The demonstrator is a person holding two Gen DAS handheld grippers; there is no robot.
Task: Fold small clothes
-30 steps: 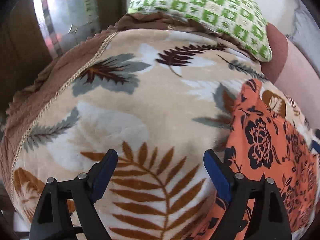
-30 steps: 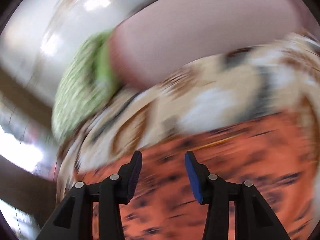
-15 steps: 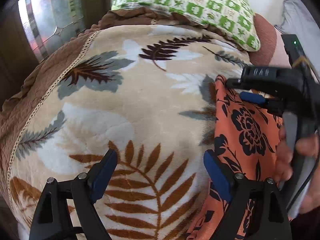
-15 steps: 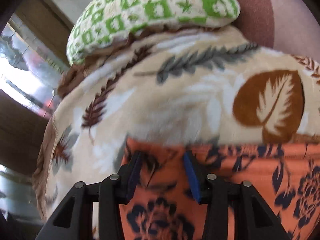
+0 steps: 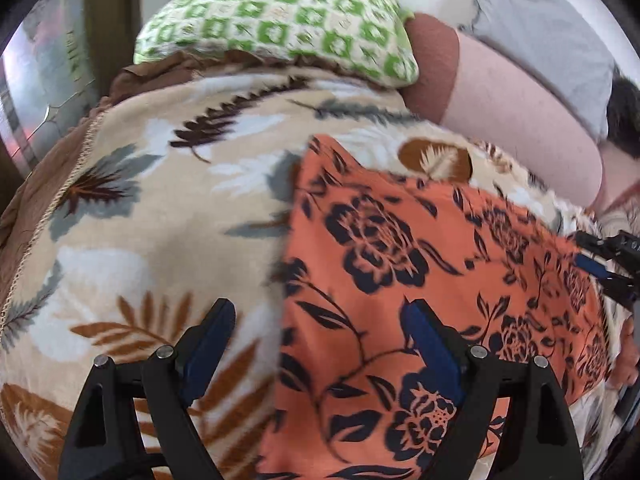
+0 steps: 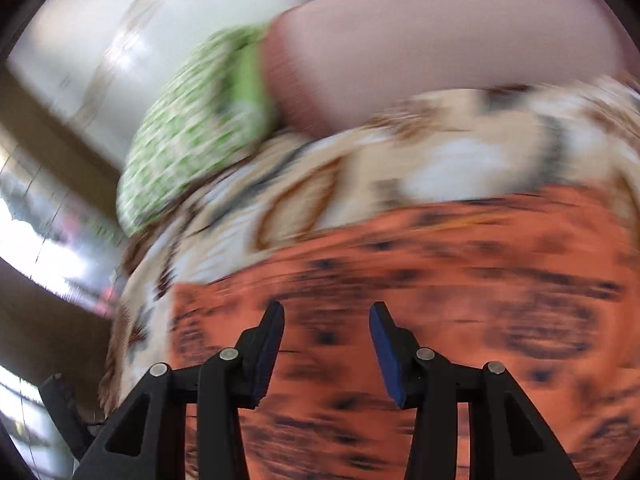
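Two grippers over one bed, both with fingers apart. Far left in the left wrist view: a window pane [image 5: 36, 92] with dull light, beside a brown quilted border [image 5: 36, 184] along the edge of a cream blanket with leaf print [image 5: 168, 216]. Higher, at the head of the bed, a green-and-white checked pillow [image 5: 276, 20], resting on the top of the blanket. Low in the middle, the left gripper [image 5: 320, 344], open wide and empty; left finger above the blanket, right finger above the orange floral garment [image 5: 400, 264]. Whether touching the fabric or just above it, cannot tell. Garment spread flat on the right half of the blanket, left edge running almost straight between the two fingers. Right of the pillow, a pink and brown bolster [image 5: 500, 92], and behind it a grey pillow [image 5: 540, 28]. At the far right edge, the right gripper [image 5: 600, 264] near the garment's right side, fingers separated, with part of a hand [image 5: 628, 360] below it.

Right wrist view strongly blurred by motion. From the left: bright window, green pillow [image 6: 192, 152], blanket [image 6: 360, 184], then the orange garment [image 6: 440, 280] filling the lower part. Right gripper [image 6: 326, 320] open above the garment, nothing between the blue pads [image 6: 386, 344].
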